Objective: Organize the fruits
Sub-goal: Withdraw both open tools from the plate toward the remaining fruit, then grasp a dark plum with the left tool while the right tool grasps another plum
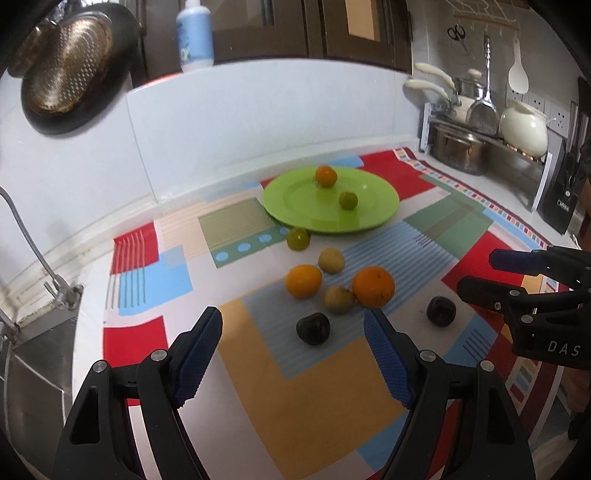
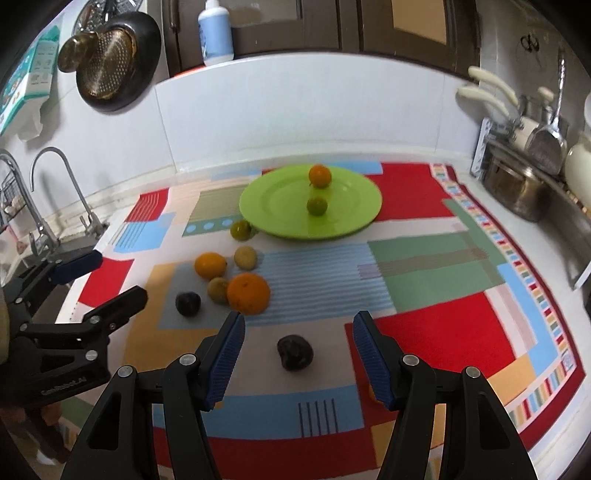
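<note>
A green plate (image 1: 369,218) (image 2: 351,218) holds a small orange fruit (image 1: 325,175) (image 2: 320,175) and a small green fruit (image 1: 348,200) (image 2: 317,205). On the patterned mat lie a green fruit (image 1: 298,239), two yellowish fruits (image 1: 331,260) (image 1: 339,299), two oranges (image 1: 303,281) (image 1: 373,287) and two dark plums (image 1: 313,328) (image 1: 440,311). My left gripper (image 1: 293,325) is open, just short of the nearer plum. My right gripper (image 2: 298,328) is open, with the other plum (image 2: 295,352) between its fingers' line, untouched.
A sink and tap (image 2: 70,184) lie at the left. A rack with pots and utensils (image 1: 480,125) stands at the back right. A bottle (image 1: 194,35) sits on the ledge. A strainer and pan (image 1: 70,66) hang on the wall.
</note>
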`<state>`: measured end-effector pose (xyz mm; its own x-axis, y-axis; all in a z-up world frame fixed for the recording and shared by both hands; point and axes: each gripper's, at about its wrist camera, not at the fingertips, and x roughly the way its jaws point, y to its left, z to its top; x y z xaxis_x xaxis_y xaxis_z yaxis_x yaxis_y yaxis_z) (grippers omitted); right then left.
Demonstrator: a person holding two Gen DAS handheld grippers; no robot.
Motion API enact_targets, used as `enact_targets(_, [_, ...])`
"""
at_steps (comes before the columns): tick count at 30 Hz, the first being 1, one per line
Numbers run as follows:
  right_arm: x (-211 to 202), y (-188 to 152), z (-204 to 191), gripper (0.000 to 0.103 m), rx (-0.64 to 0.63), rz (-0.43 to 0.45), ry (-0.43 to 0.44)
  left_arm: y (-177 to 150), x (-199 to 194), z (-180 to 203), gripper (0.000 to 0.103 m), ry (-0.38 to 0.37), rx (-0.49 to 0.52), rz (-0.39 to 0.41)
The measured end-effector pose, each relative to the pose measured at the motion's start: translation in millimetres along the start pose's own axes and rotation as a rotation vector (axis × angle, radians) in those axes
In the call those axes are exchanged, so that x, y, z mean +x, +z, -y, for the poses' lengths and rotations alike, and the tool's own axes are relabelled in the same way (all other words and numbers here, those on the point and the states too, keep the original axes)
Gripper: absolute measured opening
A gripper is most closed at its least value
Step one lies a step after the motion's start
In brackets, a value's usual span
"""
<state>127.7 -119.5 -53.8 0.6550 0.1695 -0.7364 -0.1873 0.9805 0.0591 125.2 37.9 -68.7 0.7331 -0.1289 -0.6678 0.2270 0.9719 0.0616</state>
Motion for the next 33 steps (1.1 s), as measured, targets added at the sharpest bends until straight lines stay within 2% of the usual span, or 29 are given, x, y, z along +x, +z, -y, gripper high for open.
enact_targets(3, [10.3, -2.9, 2.2, 0.061, 0.013, -0.036, 0.011, -1.7, 8.8, 0.0, 0.072, -0.013, -0.001, -0.023])
enact_targets(5, [16.5, -5.3, 4.1, 0.052, 0.021, -0.062, 0.023, -2.4, 14.3, 0.1, 0.069, -0.025, -0.004, -0.039])
enact_targets(14, [38.5, -12.0, 6.1, 0.042, 0.035, -0.141, 0.068, -5.9, 40.1, 1.5, 0.056, -0.066, -0.014, -0.1])
enact_targets(24, [49.9, -14.1, 7.8, 0.037, 0.032, -0.166, 0.07, -8.3, 61.2, 3.7, 0.045, -0.095, -0.022, -0.146])
enact_targets(30, [53.8, -14.5, 11.4, 0.037, 0.036, -0.174, 0.058, -7.4, 69.8, 4.7, 0.034, -0.101, -0.025, -0.156])
enact_targets(33, [55.8, -15.1, 12.8, 0.033, 0.038, -0.182, 0.058, -8.0, 72.4, 4.6, 0.03, -0.099, -0.024, -0.166])
